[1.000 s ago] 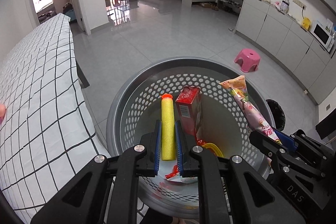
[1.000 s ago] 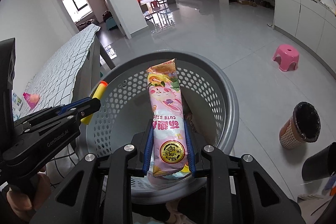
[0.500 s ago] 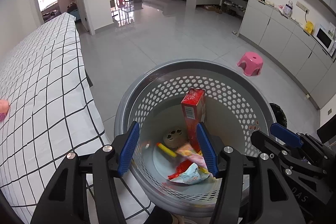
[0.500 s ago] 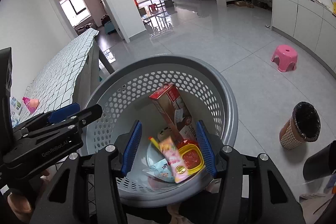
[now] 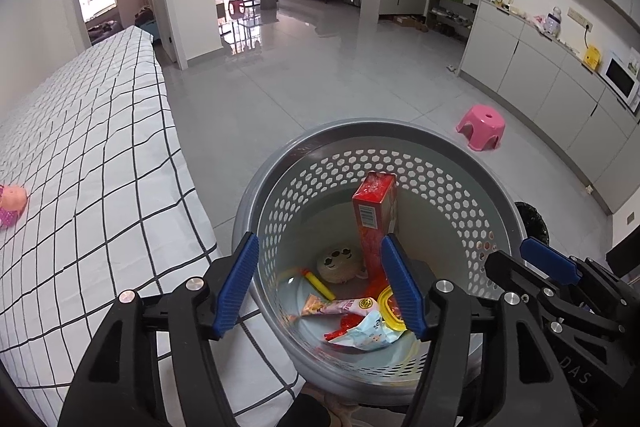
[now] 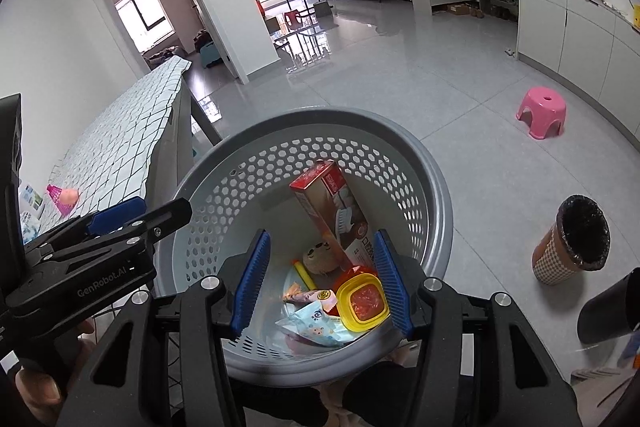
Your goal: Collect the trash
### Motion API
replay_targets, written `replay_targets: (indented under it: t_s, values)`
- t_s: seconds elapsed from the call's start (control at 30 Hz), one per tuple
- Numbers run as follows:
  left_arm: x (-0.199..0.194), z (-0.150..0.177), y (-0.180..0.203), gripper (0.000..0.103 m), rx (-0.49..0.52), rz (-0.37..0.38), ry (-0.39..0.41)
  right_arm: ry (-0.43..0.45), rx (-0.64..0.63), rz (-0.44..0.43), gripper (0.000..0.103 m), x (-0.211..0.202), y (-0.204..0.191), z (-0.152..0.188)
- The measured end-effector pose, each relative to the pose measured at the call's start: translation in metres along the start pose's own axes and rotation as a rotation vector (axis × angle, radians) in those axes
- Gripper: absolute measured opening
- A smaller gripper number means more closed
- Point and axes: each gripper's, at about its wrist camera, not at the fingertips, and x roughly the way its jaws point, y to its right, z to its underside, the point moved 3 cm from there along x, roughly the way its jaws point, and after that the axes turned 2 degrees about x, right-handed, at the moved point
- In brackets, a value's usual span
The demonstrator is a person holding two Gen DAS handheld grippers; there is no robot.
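Both tools, left tool and right tool, gape wide and empty over your basket at lower centre, so dropped trash lands inside.

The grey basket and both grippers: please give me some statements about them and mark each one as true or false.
1. The left gripper is open and holds nothing. True.
2. The right gripper is shut on the pink snack wrapper. False: it is open, and the wrapper lies on the bottom of the grey basket.
3. The red carton leans upright inside the basket. True.
4. The yellow foam dart lies on the checked tablecloth. False: it lies in the basket, beside a round tan toy.
5. The pink stool stands on the floor beyond the basket. True.
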Motion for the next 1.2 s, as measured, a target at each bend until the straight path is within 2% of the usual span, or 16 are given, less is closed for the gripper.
replay_targets:
  t_s: [0.47, 0.67, 0.83, 0.93, 1.2]
  values:
    - [-0.019, 0.003, -0.01, 0.072, -0.017, -0.015, 0.039, 0.028, -0.015, 0.006, 0.054, -0.016, -0.011, 0.002]
    - [-0.031, 0.004, -0.027, 0.075, -0.046, -0.03, 0.065, 0.037, -0.037, -0.005, 0.054, -0.022, -0.025, 0.002]
    - [-0.045, 0.008, -0.052, 0.081, -0.086, -0.074, 0.091, 0.033, -0.066, -0.04, 0.058, -0.02, -0.045, 0.002]
    - [-0.052, 0.012, -0.072, 0.082, -0.119, -0.103, 0.102, 0.036, -0.094, -0.076, 0.065, -0.018, -0.063, 0.0]
    - [-0.079, 0.029, -0.147, 0.084, -0.237, -0.22, 0.129, 0.012, -0.224, -0.207, 0.068, 0.004, -0.14, -0.01]
